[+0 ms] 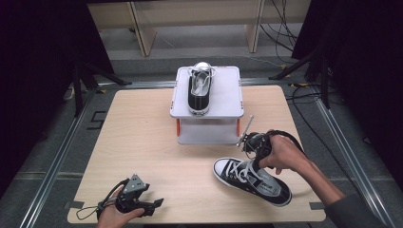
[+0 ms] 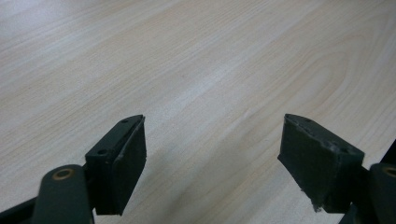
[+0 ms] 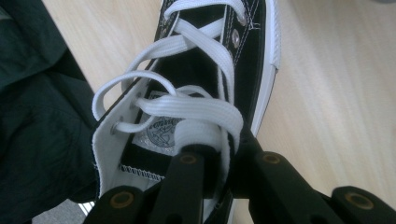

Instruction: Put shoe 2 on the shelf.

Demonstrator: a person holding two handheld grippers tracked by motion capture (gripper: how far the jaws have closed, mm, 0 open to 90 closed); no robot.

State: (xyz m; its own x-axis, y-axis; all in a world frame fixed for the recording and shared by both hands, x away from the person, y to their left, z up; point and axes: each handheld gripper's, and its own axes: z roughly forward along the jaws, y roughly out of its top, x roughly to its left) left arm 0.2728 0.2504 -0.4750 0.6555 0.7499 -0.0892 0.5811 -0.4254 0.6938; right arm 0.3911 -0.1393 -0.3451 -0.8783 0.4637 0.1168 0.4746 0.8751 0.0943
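Right gripper [image 1: 254, 145] pinches the near sneaker [image 1: 252, 181] by its collar, at the table's [image 1: 142, 142] near right. Its mate [image 1: 199, 88] sits on the far stand [image 1: 228, 102].

Left gripper [image 2: 212, 154] idles, jaws apart over bare wood.

Jaws clamp the tongue and lace [image 3: 187, 109]; a round tongue patch [image 3: 161, 133] shows, unreadable.

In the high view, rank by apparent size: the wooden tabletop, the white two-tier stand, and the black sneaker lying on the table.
1. Light wooden tabletop.
2. White two-tier stand.
3. Black canvas sneaker with white laces, though it lies nearer the camera than the stand.
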